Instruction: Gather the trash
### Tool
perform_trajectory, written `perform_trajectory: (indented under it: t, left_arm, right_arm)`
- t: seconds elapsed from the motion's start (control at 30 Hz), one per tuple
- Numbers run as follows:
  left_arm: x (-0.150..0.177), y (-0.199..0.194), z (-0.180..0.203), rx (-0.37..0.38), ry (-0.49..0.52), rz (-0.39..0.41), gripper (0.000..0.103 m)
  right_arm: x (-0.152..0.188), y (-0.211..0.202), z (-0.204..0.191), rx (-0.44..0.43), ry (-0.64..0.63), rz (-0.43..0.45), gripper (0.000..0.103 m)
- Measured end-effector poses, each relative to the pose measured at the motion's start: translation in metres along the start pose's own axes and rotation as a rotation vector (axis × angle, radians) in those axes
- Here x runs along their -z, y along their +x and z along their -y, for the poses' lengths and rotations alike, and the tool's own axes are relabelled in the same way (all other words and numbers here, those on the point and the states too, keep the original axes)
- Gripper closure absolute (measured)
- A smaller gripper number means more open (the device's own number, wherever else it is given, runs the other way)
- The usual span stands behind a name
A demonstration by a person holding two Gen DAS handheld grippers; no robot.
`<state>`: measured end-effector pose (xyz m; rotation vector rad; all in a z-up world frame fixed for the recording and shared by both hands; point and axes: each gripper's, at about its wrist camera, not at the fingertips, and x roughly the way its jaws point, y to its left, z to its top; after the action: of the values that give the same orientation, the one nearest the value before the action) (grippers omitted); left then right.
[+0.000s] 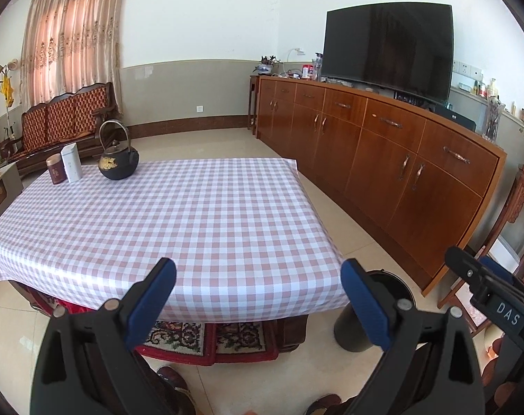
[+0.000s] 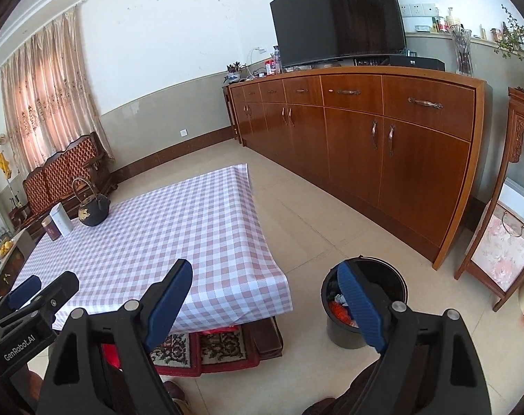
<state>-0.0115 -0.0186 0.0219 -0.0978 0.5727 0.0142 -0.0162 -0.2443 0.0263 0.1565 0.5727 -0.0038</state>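
Both our grippers stand wide and empty: left gripper (image 1: 258,276) over the near edge of the checked table (image 1: 199,214), right gripper (image 2: 265,282) between table and bin (image 2: 366,311). We judge the collecting done, since the trash (image 2: 338,306) lies inside the bin on the floor. Farther off, only the teapot (image 1: 118,164) and two tins (image 1: 64,166) remain.

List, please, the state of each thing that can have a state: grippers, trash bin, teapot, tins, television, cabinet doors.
left gripper: open, holding nothing
right gripper: open, holding nothing
trash bin: upright on the floor, no lid, trash inside
teapot: upright, lid on, handle raised
brown tin: upright, closed
white tin: upright, closed
television: screen dark
cabinet doors: shut
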Motion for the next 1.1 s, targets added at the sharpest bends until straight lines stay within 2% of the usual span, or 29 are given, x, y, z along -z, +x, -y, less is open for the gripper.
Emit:
perform_trajectory:
  t: [1.1]
  left_arm:
    - [-0.0014,-0.0001,0.0020,-0.001,0.011,-0.013,0.006]
  right_arm:
    - [0.0029,0.0050,-0.0026,-0.019,-0.005,-0.011,0.015]
